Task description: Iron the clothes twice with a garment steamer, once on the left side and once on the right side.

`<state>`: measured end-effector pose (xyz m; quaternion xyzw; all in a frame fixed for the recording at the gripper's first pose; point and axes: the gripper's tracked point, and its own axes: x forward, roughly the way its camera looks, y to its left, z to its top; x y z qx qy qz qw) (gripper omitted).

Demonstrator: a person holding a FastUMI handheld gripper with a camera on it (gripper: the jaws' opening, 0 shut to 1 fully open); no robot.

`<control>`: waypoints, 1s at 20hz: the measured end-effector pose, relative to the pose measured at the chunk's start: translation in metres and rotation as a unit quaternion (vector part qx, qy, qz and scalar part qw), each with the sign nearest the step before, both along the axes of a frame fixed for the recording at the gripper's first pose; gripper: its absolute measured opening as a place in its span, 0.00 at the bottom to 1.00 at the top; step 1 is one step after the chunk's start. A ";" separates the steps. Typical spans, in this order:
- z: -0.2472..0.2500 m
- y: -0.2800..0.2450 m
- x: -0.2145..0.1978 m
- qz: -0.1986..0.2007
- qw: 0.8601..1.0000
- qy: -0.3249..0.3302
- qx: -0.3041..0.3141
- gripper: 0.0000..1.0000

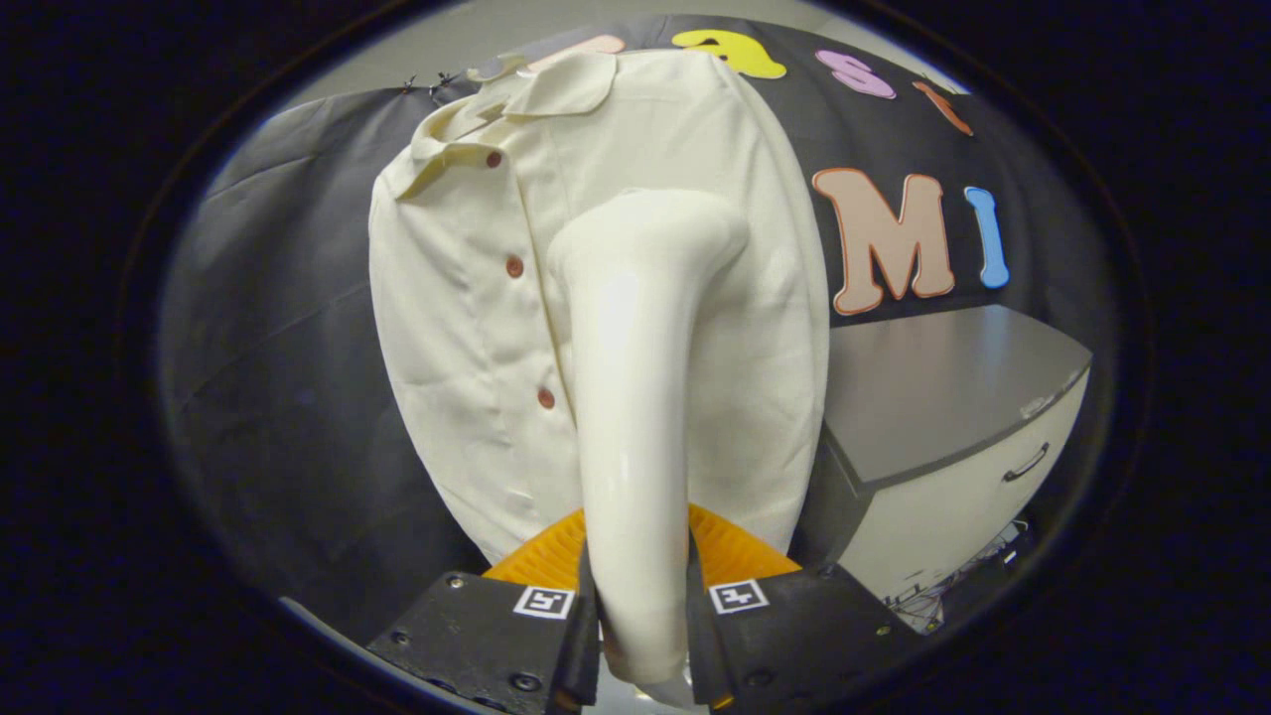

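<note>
Right, the claw [640,636] is pinching the white garment steamer [635,397] by its handle, both fingers pressed on it, at the bottom centre. Its head rests against the cream shirt [467,328] mid-frame, right of the buttons. One pass looks underway; I can't tell which remain.

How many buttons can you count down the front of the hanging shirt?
3: one button below the collar, one beside the garment steamer head, one lower, beside its handle. The gripper and steamer may hide others.
</note>
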<state>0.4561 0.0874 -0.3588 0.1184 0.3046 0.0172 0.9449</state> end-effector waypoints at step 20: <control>-0.123 0.010 -0.059 0.008 0.992 0.120 0.031 0.36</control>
